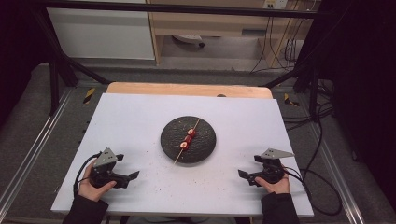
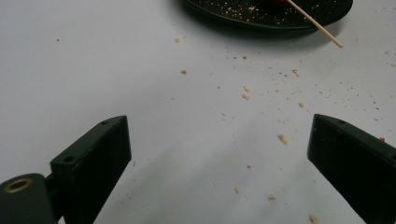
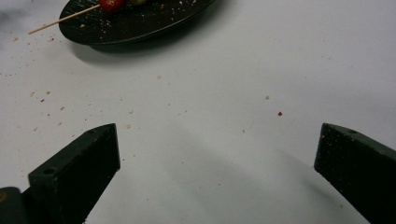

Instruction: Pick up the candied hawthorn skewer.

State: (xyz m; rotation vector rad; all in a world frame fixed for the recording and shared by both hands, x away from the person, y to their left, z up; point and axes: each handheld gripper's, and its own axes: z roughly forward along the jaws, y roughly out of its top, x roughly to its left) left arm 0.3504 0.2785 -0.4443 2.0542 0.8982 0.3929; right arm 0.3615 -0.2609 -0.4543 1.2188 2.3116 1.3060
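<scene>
A black round plate (image 1: 204, 143) sits at the middle of the white table top. On it lies a wooden skewer (image 1: 196, 124) threaded with red and pale food pieces (image 1: 188, 138); its near end juts over the plate's front rim. The plate's rim (image 2: 243, 17) and the skewer tip (image 2: 322, 29) appear at the top of the left gripper view, and the plate (image 3: 140, 25), the skewer (image 3: 60, 21) and a red piece (image 3: 111, 4) at the top of the right gripper view. My left gripper (image 1: 127, 168) rests at the front left, open and empty. At the front right, my right gripper (image 1: 247, 167) stands open with nothing between its jaws.
Crumbs (image 2: 282, 138) and small red specks (image 3: 279, 113) are scattered on the white surface (image 1: 140, 121) in front of the plate. A wooden board edge (image 1: 187, 88) runs along the table's far side. Black frame bars and cables stand beyond and to the right.
</scene>
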